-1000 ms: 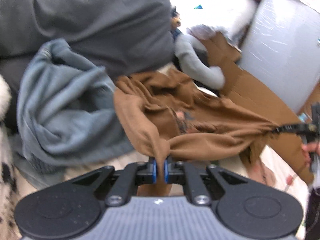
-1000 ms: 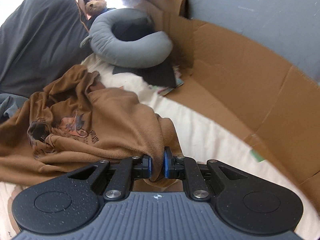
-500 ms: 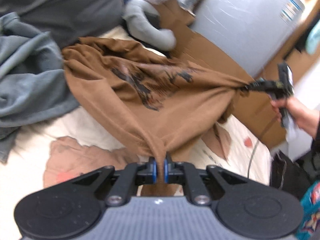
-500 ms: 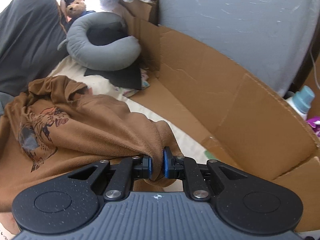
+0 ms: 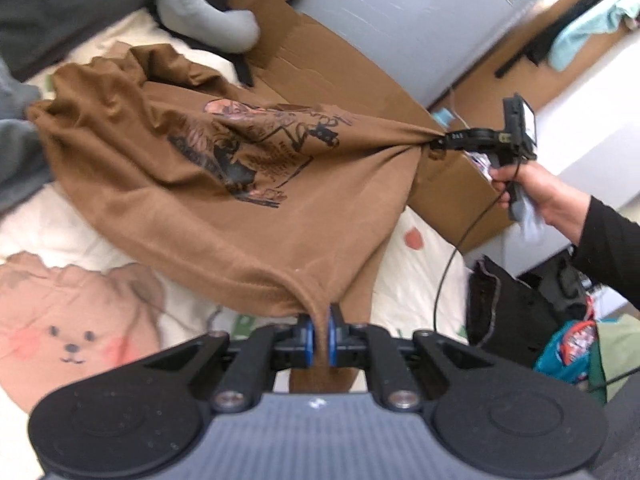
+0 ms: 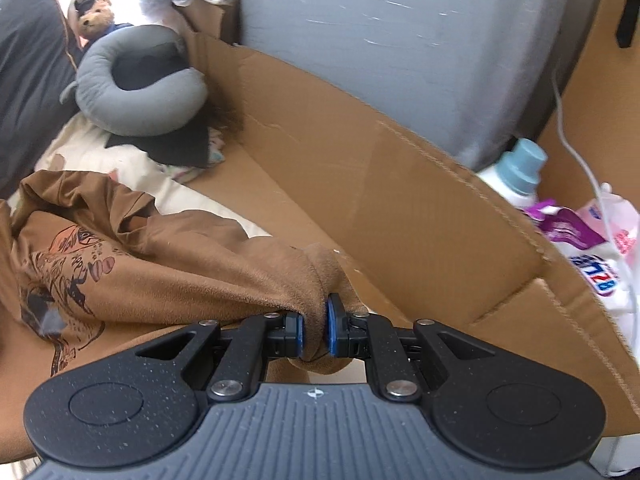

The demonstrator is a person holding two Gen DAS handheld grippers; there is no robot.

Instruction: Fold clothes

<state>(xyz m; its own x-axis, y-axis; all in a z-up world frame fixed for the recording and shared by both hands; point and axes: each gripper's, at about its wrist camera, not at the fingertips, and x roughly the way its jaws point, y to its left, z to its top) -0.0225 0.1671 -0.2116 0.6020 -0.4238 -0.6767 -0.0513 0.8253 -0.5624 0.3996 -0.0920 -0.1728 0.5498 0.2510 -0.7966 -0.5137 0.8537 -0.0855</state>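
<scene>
A brown shirt (image 5: 192, 184) with a dark printed picture hangs stretched above the bed between both grippers. My left gripper (image 5: 319, 336) is shut on a bunched edge of it at the bottom of the left wrist view. The right gripper (image 5: 438, 143) pinches another bunched corner at the right of that view, with a hand (image 5: 532, 184) on its handle. In the right wrist view my right gripper (image 6: 314, 332) is shut on a thick fold of the brown shirt (image 6: 168, 272), which trails off to the left.
A cream bedsheet (image 5: 80, 320) with a bear print lies below. A grey neck pillow (image 6: 140, 80) and a teddy bear (image 6: 94, 14) lie at the far end. A cardboard sheet (image 6: 400, 200) lines the right side, with a detergent bottle (image 6: 516, 176) behind it. Grey clothing (image 5: 16, 152) lies at left.
Both grippers have pulled apart and drawn the shirt out from a crumpled heap into a stretched sheet with its print showing. The left view has swung right, away from the grey clothes.
</scene>
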